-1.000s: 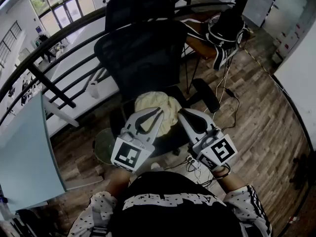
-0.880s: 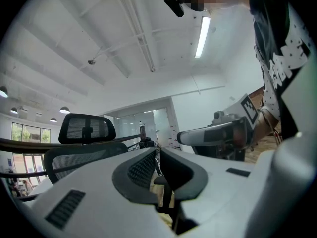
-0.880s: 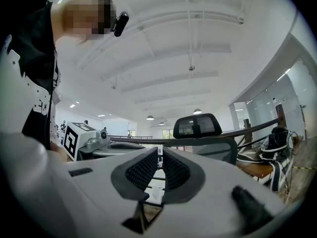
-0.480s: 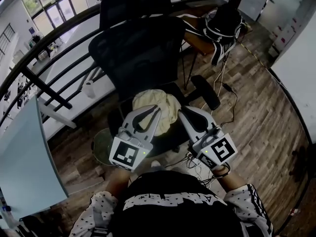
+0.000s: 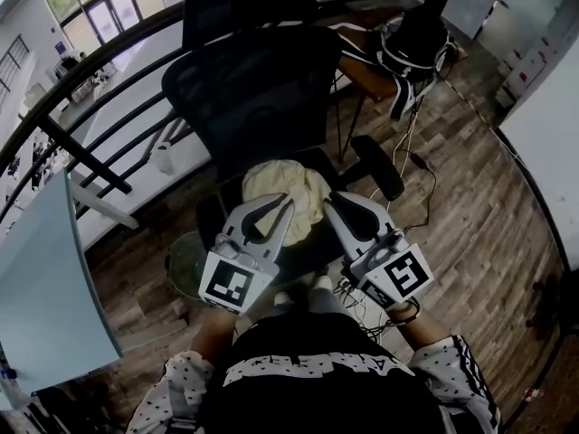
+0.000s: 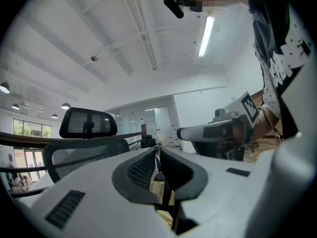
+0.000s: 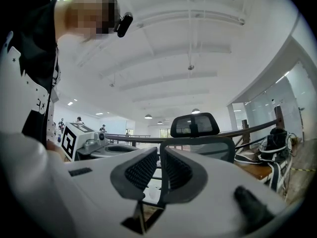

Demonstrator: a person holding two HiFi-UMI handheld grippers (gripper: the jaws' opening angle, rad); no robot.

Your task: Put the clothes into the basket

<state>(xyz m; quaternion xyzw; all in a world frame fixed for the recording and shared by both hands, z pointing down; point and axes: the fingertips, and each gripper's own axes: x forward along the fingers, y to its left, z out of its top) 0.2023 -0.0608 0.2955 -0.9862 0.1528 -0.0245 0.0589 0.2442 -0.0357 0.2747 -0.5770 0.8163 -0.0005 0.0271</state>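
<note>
A cream-yellow garment lies crumpled on the seat of a black mesh office chair. Both grippers are held level just in front of it. My left gripper is shut with nothing between its jaws, its tip at the near edge of the cloth; in its own view the left gripper shows closed jaws. My right gripper is also shut and empty, beside the cloth's right edge, and the right gripper looks closed in its own view too. A greenish round basket stands on the floor, left of the chair.
The chair's armrest juts out right of the seat. A second black chair and a dark railing stand behind. A black bag rests on a wooden table at upper right. Cables trail on the wood floor. A pale tabletop fills the left.
The left gripper has drifted slightly left and down; the head view shifted a little. Both grippers stay shut and the garment has not moved.
</note>
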